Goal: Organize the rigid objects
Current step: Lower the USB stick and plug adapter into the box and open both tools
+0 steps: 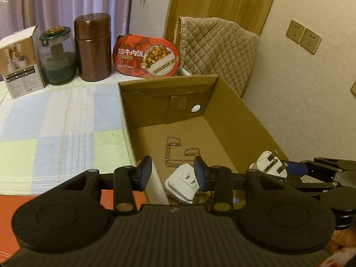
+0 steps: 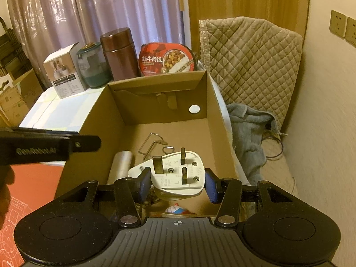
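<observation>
Surface (image 1: 55,122) under a pale checked cloth, blue, green and white squares. Quilted beige cover (image 1: 220,51) draped over something at the far right, against the wall. Crumpled grey cloth (image 2: 249,131) lies below it, to the right of the box.

Cardboard box (image 1: 233,115), open at the top, sits on the right part of the surface. There is a round hole in its far wall.

Row behind the box, along the curtain, biggest first:
- brown canister (image 1: 92,49), upright, lid on
- red oval meal tray (image 1: 146,57) with a food photo, propped on edge just behind the box's far wall
- white carton (image 1: 21,64), top flap up, at the far left
- glass jar (image 1: 56,57) with a green lid, between carton and canister

Left gripper (image 1: 172,169) hovers over the near left corner of the box. Its jaws are partly apart, with nothing pinched between the blue pads.

Right gripper (image 2: 176,183) is over the near right part of the box. Its pads are pressed on both sides of the three-pin plug (image 2: 175,173). The plug is white, prongs facing the camera, held clear above the box floor.

On the box floor:
- pale plastic roll (image 2: 122,164) along the left wall
- white two-pin adapter (image 1: 181,185), near end, below the left gripper
- bent wire clip (image 1: 175,153), just beyond the adapter, towards the middle
</observation>
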A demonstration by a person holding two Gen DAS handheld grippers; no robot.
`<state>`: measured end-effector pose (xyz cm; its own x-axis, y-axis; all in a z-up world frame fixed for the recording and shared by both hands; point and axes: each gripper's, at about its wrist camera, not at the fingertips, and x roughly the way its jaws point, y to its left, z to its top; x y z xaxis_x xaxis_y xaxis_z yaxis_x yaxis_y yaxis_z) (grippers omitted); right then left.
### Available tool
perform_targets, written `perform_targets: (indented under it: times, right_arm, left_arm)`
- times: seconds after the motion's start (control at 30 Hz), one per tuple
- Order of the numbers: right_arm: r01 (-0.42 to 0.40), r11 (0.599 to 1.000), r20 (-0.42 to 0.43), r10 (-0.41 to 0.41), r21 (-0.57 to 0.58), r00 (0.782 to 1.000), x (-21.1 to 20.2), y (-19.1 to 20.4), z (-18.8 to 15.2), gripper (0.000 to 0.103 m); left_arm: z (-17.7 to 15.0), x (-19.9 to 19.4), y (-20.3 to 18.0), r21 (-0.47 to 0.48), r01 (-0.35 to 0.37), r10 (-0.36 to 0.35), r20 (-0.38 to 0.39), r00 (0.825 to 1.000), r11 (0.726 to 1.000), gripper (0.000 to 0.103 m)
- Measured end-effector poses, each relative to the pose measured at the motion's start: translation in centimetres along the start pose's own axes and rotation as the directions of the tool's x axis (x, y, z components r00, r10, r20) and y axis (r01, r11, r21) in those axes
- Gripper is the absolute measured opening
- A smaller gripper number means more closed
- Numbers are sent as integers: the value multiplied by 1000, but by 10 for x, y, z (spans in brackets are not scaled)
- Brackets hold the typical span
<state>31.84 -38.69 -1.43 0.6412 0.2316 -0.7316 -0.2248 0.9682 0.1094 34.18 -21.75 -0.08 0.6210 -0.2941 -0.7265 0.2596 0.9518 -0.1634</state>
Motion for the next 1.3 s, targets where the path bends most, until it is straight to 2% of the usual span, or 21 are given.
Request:
perform_targets:
  times: [1.13, 1.3]
  right_arm:
    - [12, 1000, -10, -12, 11, 1000, 4, 3, 4, 47]
    - [20, 1000, 21, -20, 11, 1000, 4, 3, 6, 47]
  left_arm:
    - [-7, -5, 4, -7, 3, -3, 0, 1000, 1000, 36]
    - [-7, -8, 5, -7, 2, -2, 7, 1000, 1000, 36]
